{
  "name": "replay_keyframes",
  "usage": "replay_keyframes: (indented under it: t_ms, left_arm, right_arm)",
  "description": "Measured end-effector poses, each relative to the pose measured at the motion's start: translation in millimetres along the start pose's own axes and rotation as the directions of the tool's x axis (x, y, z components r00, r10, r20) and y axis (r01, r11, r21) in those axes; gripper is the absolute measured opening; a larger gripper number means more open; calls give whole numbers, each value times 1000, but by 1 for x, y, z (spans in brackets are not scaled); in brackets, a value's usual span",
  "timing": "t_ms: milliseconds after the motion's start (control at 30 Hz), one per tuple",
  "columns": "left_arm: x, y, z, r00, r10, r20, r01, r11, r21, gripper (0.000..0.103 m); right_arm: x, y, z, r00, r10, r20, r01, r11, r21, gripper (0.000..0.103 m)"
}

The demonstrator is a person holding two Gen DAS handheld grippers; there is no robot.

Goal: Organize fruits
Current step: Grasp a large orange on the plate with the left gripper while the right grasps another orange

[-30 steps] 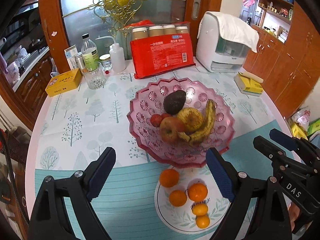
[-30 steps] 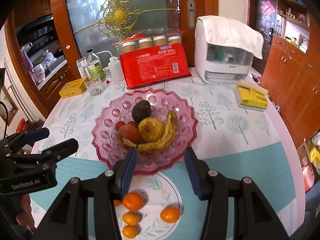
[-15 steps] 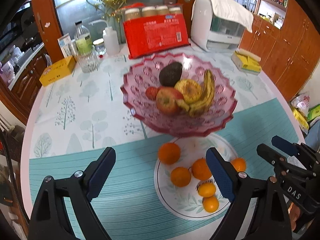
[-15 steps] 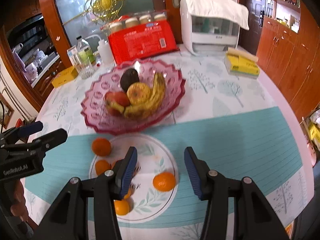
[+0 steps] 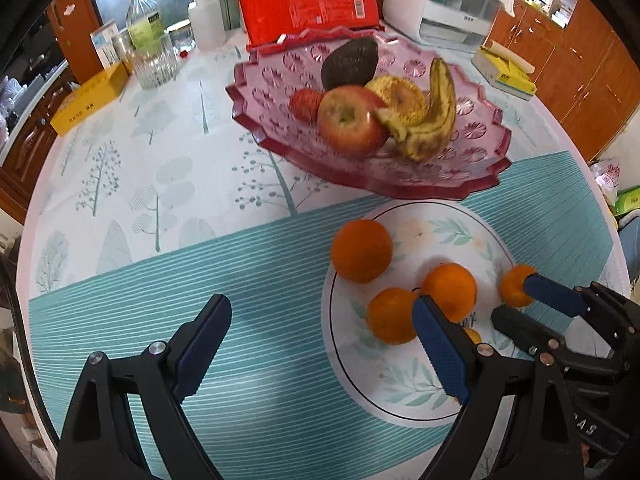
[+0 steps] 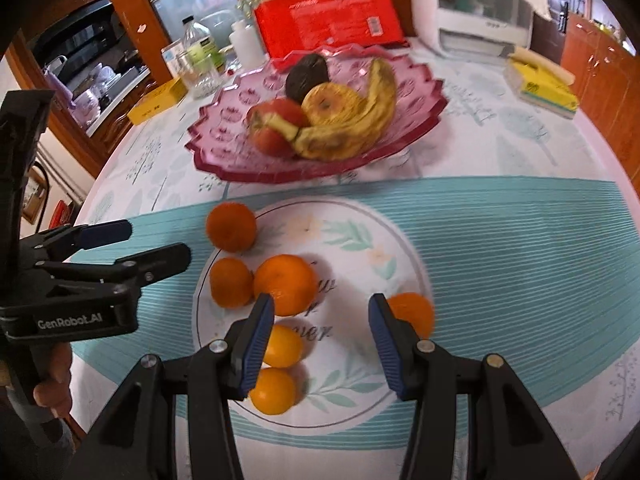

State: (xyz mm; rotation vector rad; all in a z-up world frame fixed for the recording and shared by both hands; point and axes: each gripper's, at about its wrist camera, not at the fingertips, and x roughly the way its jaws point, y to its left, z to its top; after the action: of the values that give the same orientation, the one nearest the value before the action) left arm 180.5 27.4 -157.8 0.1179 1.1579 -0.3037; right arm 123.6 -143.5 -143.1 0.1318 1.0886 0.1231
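oranges [image 6: 284,284]: 6 on or beside white plate [image 6: 360,400] | pink bowl [image 6: 224,160]: 1 | banana [image 6: 360,120]: 1 | avocado [image 6: 306,76]: 1 | apple [image 5: 348,120]: 1 | grippers in view: 2

Fruit bowl [image 6: 224,160] at table [image 6: 520,240] centre; plate [image 6: 360,400] w/ oranges [image 6: 285,284] nr front edge; one orange [image 6: 231,226] off plate, left.
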Motion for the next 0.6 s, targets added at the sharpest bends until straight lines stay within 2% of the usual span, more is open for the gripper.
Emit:
replay_keyframes:
  t_ms: [233, 500, 600]
  left_arm:
    - [20, 1, 8, 999, -23, -28, 23, 999, -25, 91]
    - [31, -6, 20, 999, -33, -23, 33, 999, -23, 91]
    - [36, -8, 24, 999, -30, -21, 30, 999, -19, 84]
  right_arm:
    - [19, 7, 0, 999, 26, -41, -27, 999, -21, 50]
    - [34, 8, 3, 996, 55, -76, -57, 998, -32, 50]
    - [38, 11, 6, 994, 70, -83, -74, 996, -44, 50]
